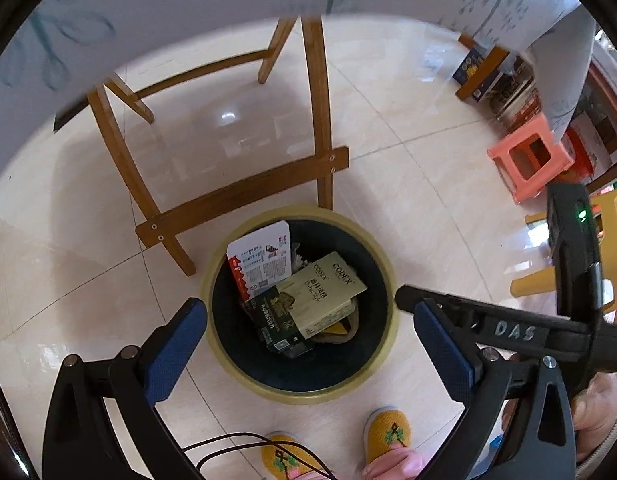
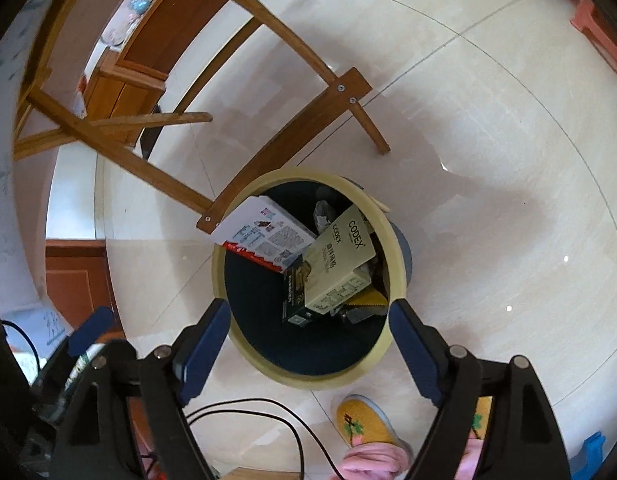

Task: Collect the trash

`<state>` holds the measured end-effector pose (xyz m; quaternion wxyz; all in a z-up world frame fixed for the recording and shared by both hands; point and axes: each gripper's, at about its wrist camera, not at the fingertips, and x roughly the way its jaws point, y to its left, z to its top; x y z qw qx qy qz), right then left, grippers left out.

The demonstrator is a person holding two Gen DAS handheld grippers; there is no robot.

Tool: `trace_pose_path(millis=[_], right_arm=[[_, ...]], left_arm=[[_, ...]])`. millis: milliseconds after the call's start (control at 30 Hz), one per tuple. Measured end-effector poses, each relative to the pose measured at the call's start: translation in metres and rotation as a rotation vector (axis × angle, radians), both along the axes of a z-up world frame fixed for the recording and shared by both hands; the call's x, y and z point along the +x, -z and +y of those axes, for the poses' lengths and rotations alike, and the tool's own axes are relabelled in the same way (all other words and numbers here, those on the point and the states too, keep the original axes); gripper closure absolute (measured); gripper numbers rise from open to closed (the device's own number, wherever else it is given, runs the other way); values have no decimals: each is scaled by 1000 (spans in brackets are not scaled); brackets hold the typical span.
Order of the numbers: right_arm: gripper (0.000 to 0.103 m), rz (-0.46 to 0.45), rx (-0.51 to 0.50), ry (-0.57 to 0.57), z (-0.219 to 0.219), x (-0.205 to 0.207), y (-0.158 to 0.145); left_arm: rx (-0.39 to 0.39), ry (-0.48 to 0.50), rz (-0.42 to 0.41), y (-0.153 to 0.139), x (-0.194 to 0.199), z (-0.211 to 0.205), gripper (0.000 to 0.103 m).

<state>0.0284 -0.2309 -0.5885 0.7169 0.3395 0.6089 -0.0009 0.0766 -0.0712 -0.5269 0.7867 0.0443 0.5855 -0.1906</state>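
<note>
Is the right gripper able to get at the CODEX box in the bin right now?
Probably yes: the right gripper is open and empty above the bin, and the CODEX box lies on top, uncovered.

boxes in bin, bin beside table leg

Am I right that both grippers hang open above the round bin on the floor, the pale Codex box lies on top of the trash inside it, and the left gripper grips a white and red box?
Not quite. In the left wrist view the left gripper is open and grips nothing; the white and red box leans inside the bin, beside the Codex box. The right gripper is open too.
</note>
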Motion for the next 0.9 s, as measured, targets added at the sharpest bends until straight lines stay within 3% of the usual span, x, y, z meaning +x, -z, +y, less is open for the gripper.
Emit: trace_pose_path(millis=[200, 333, 633, 900], right_arm=[[21, -16, -19, -70, 13, -13, -44], [21, -47, -37, -107, 24, -20, -90], [21, -147, -95, -164, 33, -36, -218], [21, -251, -203, -224, 25, -47, -355]], left_arm=[[-31, -63, -45, -52, -13, 9, 1], [-55, -110, -75, -99, -22, 20, 1], [-79, -175, -117, -212, -46, 35, 1], [-130, -200, -175, -337, -73, 41, 1]])
